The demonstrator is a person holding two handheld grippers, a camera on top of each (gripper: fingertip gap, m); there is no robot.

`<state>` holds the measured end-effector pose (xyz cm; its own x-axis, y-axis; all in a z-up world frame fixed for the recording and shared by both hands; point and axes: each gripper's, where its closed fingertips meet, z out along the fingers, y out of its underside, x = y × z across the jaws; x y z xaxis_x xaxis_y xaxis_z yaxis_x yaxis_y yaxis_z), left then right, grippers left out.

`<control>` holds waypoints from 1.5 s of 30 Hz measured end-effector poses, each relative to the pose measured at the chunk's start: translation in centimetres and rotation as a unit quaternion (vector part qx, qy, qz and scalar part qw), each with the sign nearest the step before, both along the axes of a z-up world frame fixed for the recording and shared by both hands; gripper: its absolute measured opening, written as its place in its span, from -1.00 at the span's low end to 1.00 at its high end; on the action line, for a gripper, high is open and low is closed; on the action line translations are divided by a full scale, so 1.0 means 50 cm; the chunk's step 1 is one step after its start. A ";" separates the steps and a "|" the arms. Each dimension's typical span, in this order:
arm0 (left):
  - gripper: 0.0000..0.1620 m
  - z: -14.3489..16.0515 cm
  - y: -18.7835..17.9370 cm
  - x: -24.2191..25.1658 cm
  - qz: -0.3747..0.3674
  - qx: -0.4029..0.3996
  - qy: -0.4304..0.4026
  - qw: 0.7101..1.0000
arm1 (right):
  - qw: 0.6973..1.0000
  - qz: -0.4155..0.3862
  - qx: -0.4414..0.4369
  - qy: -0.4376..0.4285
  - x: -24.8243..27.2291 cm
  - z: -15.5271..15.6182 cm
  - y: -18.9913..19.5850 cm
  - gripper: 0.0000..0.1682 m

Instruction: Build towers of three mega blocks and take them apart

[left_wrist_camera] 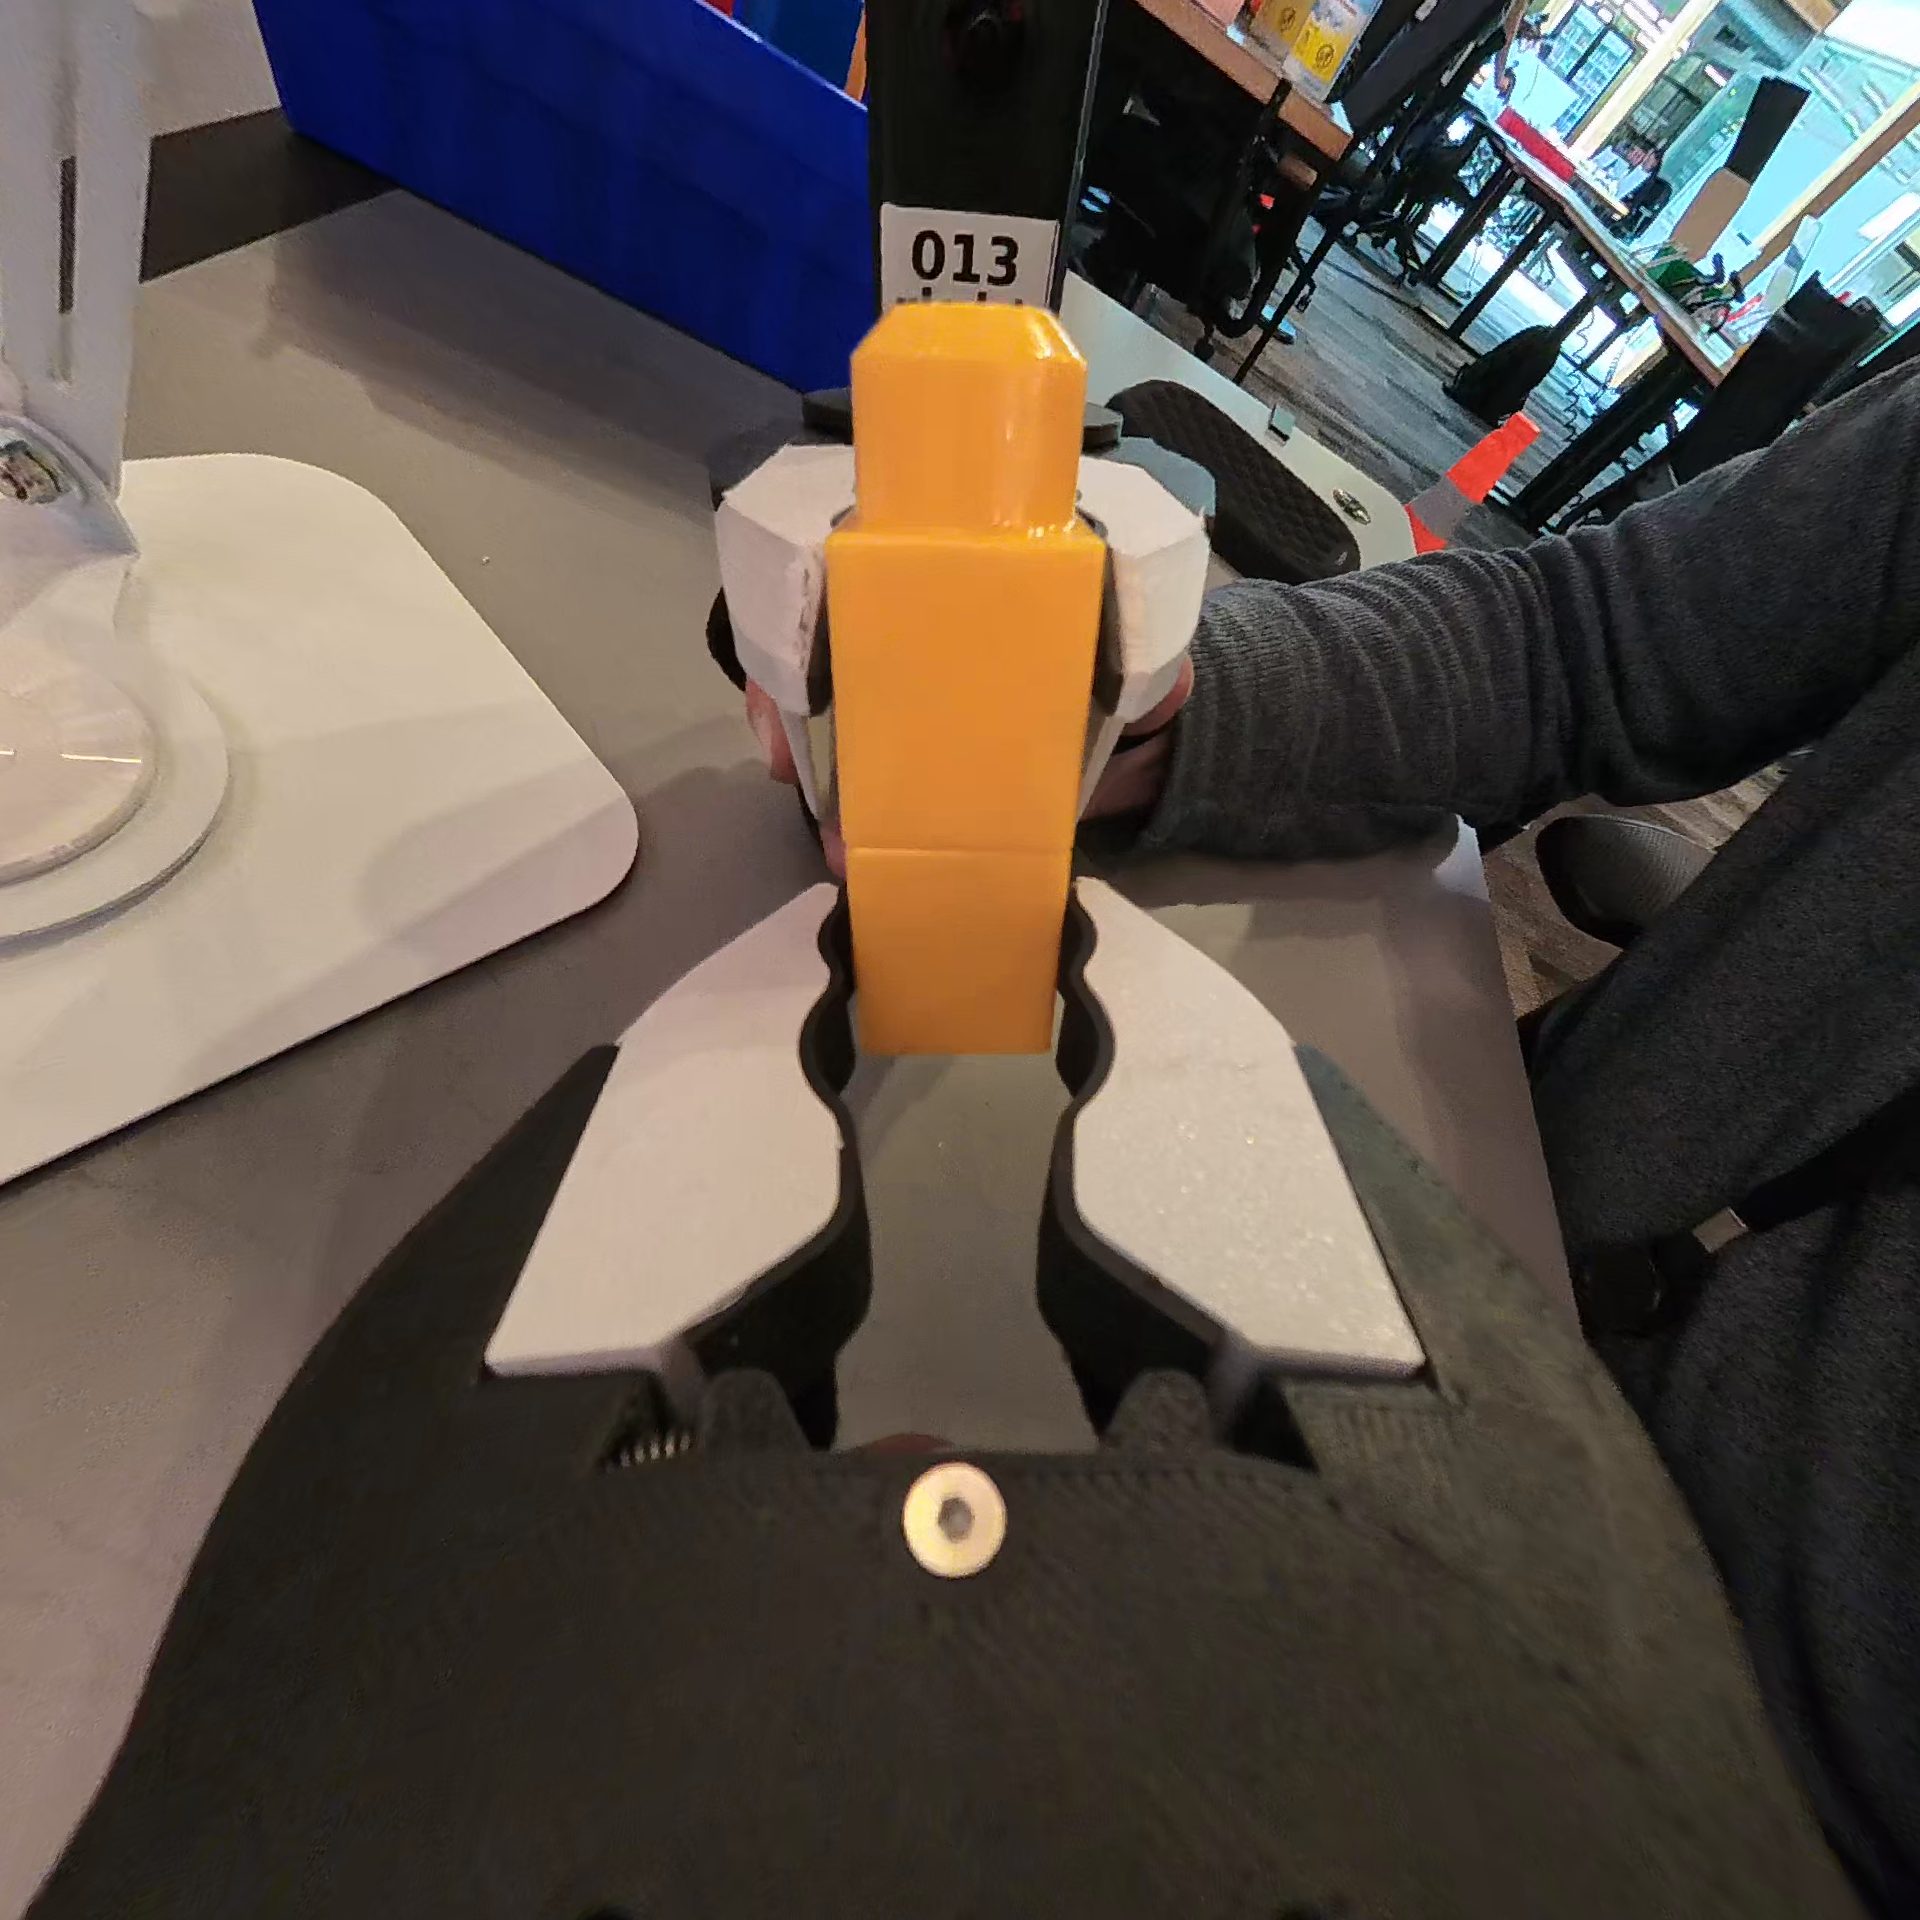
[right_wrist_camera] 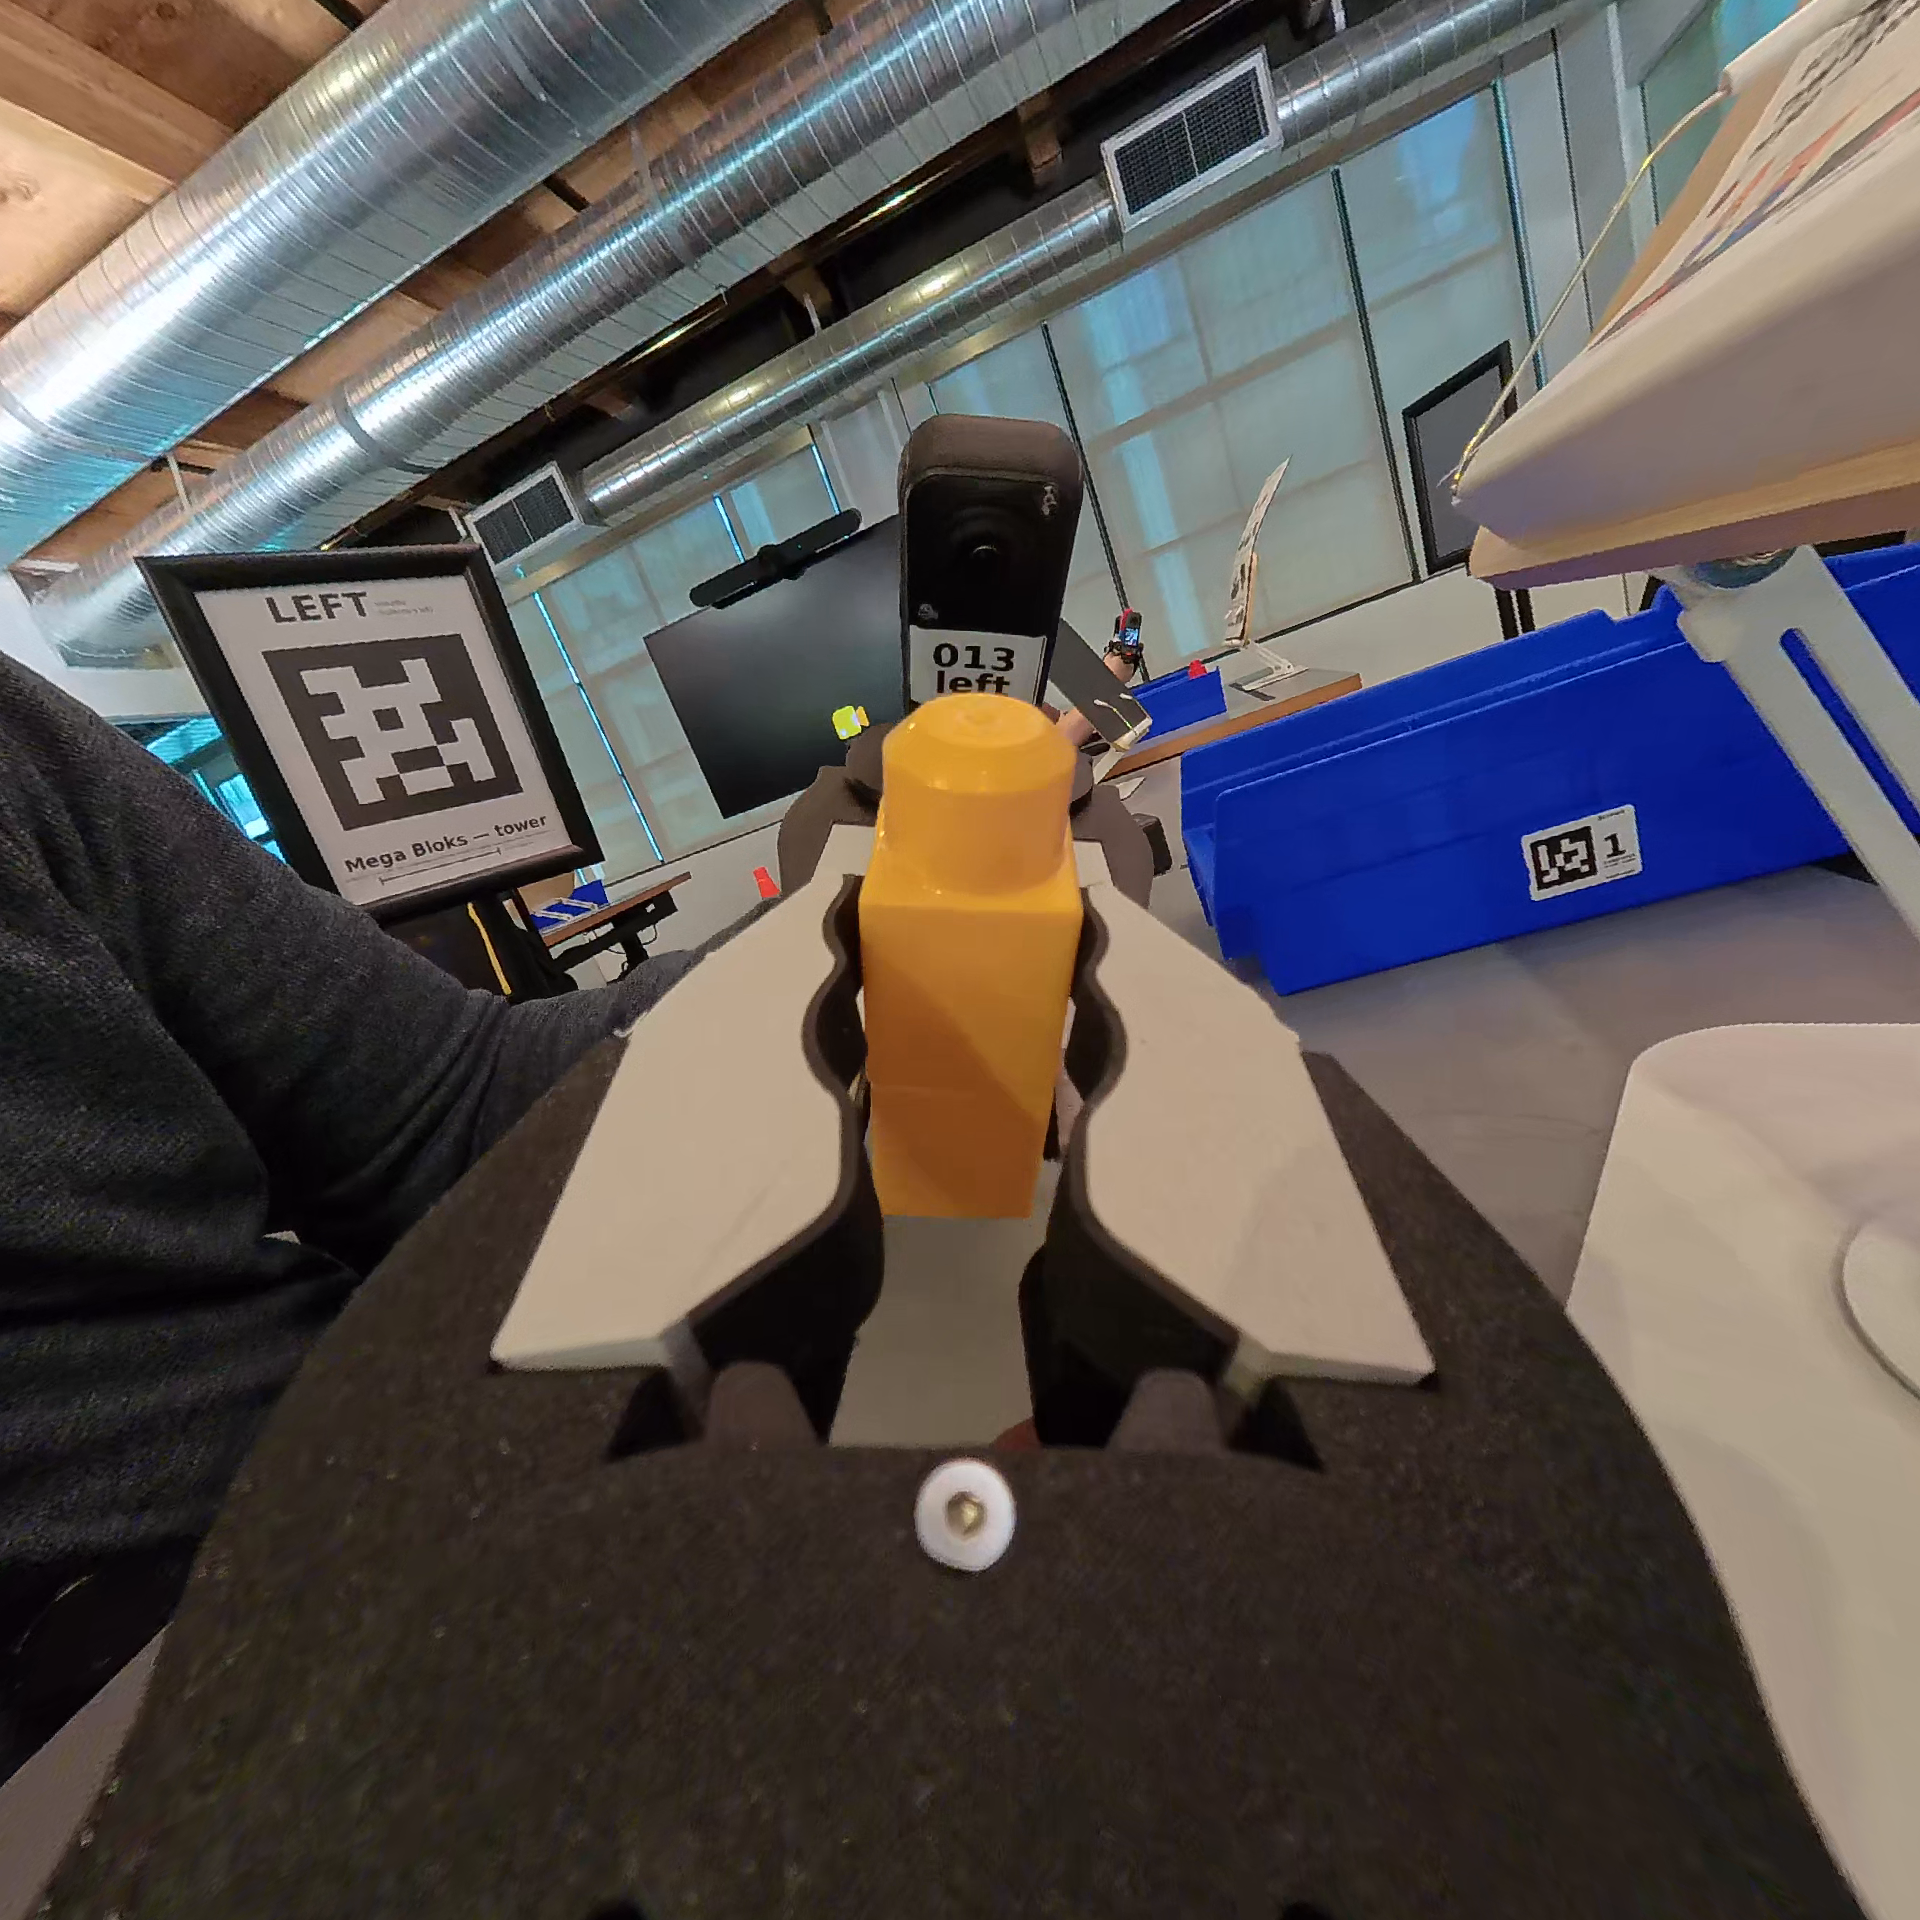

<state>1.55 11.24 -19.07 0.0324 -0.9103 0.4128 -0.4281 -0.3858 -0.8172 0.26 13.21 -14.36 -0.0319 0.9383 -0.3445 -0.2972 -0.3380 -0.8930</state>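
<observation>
Two orange mega blocks are stacked into a short tower, with the seam between them visible. My left gripper [left_wrist_camera: 956, 966] is shut on the lower orange block [left_wrist_camera: 956, 945]. My right gripper [right_wrist_camera: 966, 935] is shut on the upper orange block [right_wrist_camera: 966, 987], whose round stud [right_wrist_camera: 977, 769] points up. In the left wrist view the right gripper [left_wrist_camera: 961, 665] faces me and clamps the upper block [left_wrist_camera: 961, 707]. The lower block also shows in the right wrist view [right_wrist_camera: 956, 1153]. The grippers face each other over the grey table [left_wrist_camera: 416, 395]. I cannot tell whether the tower touches the table.
A blue bin [left_wrist_camera: 582, 135] stands at the back, and it also shows in the right wrist view [right_wrist_camera: 1507, 810]. A white stand base [left_wrist_camera: 260, 748] lies to the left. A person's grey sleeve [left_wrist_camera: 1507, 665] reaches in from the right. A framed marker sign [right_wrist_camera: 364, 727] stands behind. Some 5 centimetres of space lies between my two pairs of fingers.
</observation>
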 end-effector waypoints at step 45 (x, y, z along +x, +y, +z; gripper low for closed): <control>-0.47 -0.009 0.297 -0.563 0.283 0.141 0.361 0.877 | 1.000 0.017 0.000 -0.011 -0.006 -0.006 -0.010 -0.57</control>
<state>-26.62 26.10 -19.53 0.6733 -0.7260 -0.1402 -0.6778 -0.5303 -0.5092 -0.02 12.71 -14.68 -0.0568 0.9367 -0.3455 -0.2667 -0.3477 -0.8989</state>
